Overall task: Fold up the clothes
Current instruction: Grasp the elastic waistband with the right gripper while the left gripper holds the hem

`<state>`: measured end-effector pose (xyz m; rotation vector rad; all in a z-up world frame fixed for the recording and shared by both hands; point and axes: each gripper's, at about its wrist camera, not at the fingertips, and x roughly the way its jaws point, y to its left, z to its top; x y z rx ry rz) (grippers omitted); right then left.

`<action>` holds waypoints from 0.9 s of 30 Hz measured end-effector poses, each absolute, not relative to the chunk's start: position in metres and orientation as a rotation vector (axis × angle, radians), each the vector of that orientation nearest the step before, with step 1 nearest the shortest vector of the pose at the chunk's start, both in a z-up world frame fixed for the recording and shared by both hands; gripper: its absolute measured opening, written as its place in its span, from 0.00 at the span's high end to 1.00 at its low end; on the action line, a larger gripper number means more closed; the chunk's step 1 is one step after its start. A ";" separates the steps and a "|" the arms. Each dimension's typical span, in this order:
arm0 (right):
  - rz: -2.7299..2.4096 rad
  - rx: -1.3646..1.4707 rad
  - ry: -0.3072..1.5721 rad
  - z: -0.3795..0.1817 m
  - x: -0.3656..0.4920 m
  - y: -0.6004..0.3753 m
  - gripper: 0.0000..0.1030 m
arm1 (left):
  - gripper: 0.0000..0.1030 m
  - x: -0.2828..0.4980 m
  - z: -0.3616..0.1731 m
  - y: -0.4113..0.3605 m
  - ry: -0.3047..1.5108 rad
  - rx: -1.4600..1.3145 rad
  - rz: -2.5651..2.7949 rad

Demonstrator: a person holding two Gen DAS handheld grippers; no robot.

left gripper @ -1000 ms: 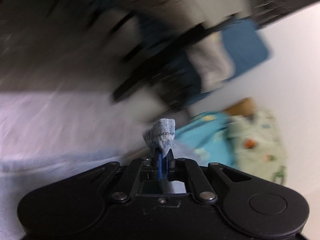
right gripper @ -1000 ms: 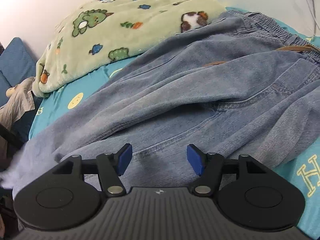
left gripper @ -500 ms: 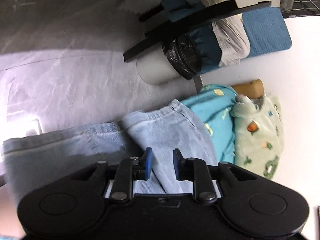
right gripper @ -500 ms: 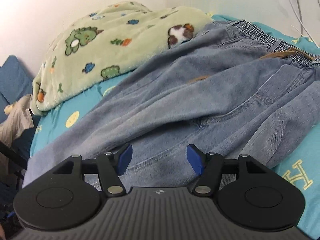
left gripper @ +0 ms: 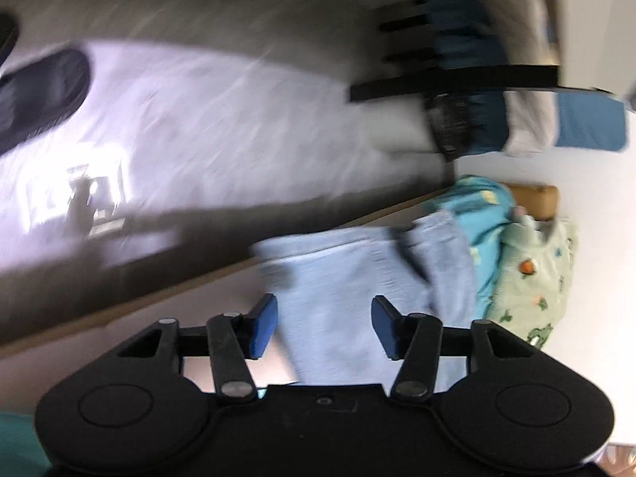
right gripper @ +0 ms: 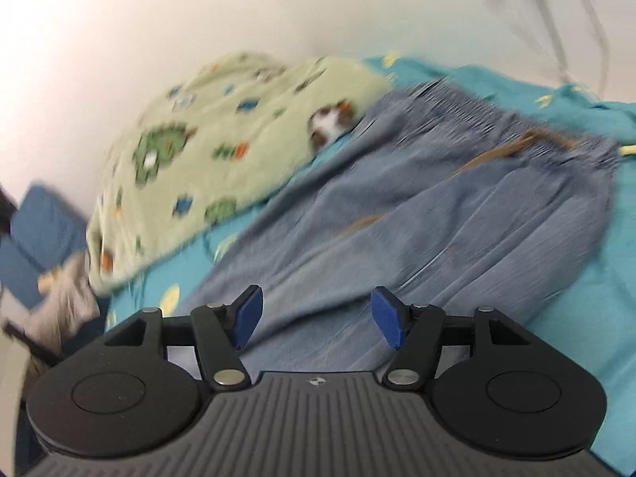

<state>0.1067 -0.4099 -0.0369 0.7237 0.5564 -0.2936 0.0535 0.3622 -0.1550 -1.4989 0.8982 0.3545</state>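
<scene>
Both views are smeared with motion blur, so fine detail is soft. The left tool point(left gripper: 322, 328) is spread wide, its blue rubber-faced fingertips point(left gripper: 263, 325) apart with nothing between them. Beyond them hang the legs of the pair of light blue denim jeans point(left gripper: 349, 278), pale and soft-looking in this view, draping over the edge of the bed. To the right lie the teal printed bedsheet point(left gripper: 483, 214) and the fluffy pale green fleece blanket with cartoon dinosaurs point(left gripper: 532, 278), bunched against the white wall. A dark slipper-shaped object point(left gripper: 39, 91) sits on the grey floor point(left gripper: 222, 127) at upper left, and a black-framed chair with blue padding point(left gripper: 477, 79) stands blurred at the top.

The right tool point(right gripper: 317, 320) is also open wide, its blue pads point(right gripper: 385, 322) apart and empty, hovering just above the jeans point(right gripper: 437, 230). In this view the denim reads a deeper blue, with a woven twill grain, long folds running along the legs and a gathered elastic waistband at the far end near a brown cord-like drawstring point(right gripper: 512, 147). The jeans lie spread across the teal sheet point(right gripper: 596, 298), their upper edge touching the green fleece blanket point(right gripper: 222, 147), whose pile looks plush and thick. A blue quilted cushion point(right gripper: 35, 234) shows at far left.
</scene>
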 end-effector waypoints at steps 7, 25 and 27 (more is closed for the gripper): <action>-0.564 0.786 0.489 -0.049 0.066 -0.483 0.35 | 0.50 0.062 -0.207 0.354 0.915 -1.629 0.274; -0.814 1.095 0.556 -0.123 0.074 -0.537 0.54 | 0.98 0.102 -0.189 0.350 0.800 -1.534 0.175; -0.819 1.084 0.528 -0.119 0.071 -0.535 0.84 | 0.98 0.099 -0.178 0.353 0.748 -1.531 0.144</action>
